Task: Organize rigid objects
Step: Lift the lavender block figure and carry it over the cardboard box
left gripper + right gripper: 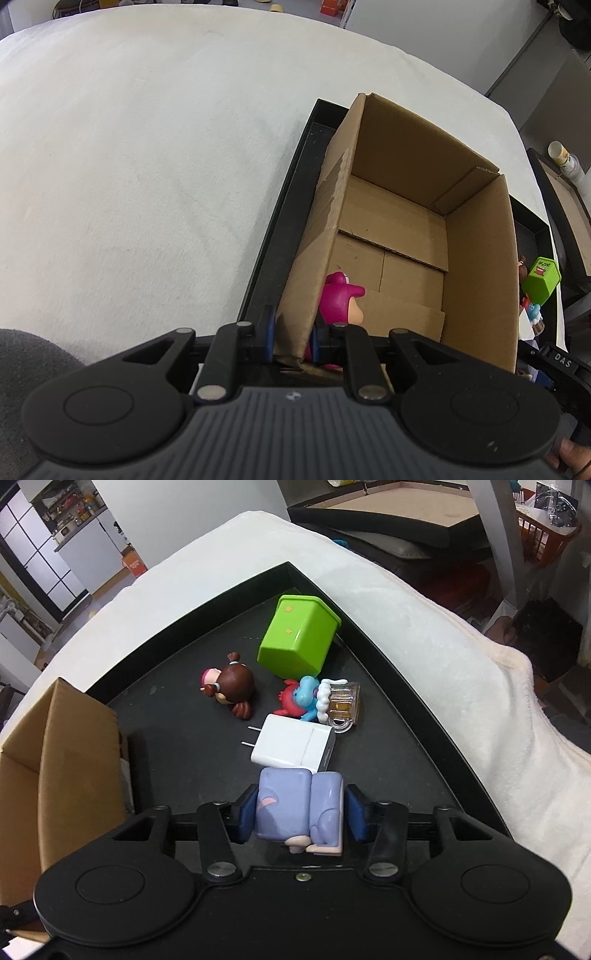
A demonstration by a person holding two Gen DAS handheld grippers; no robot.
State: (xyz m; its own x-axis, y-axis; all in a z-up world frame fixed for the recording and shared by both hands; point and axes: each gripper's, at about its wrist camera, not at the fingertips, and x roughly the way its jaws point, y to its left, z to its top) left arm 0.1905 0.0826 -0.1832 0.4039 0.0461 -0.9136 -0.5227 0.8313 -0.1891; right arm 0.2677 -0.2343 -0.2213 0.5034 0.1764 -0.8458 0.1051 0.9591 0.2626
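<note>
Blue-padded fingers of the right gripper (300,810) clamp a lilac blocky plastic figure (300,806) from both sides; it sits nearest the camera, over the near part of the black shallow tray (177,746).
Just beyond it, touching or nearly so: white square wall charger (291,747), lying flat, two prongs pointing left.
Next out: blue-and-red small creature figure (301,698) on its side, pressed against a clear miniature beer mug with white foam (340,701), also tipped over.
Left of those, apart: brown round-headed doll figure with a pink cap (231,685), lying down.
Farthest on the tray: lime-green plastic square cup (297,637), tipped on its side near the far corner rim.
Brown corrugated cardboard box (62,775) stands at the tray's left end.

Left gripper (293,338): fingers closed narrowly on the near-left wall of the same open cardboard box (476,266), one pad outside, one inside.
Magenta pink bear-like figure (338,299) lies inside the box, in the near corner, just beyond the inner finger. Box otherwise shows bare flaps.
White fleecy cloth (129,184) covers the table under the tray.
</note>
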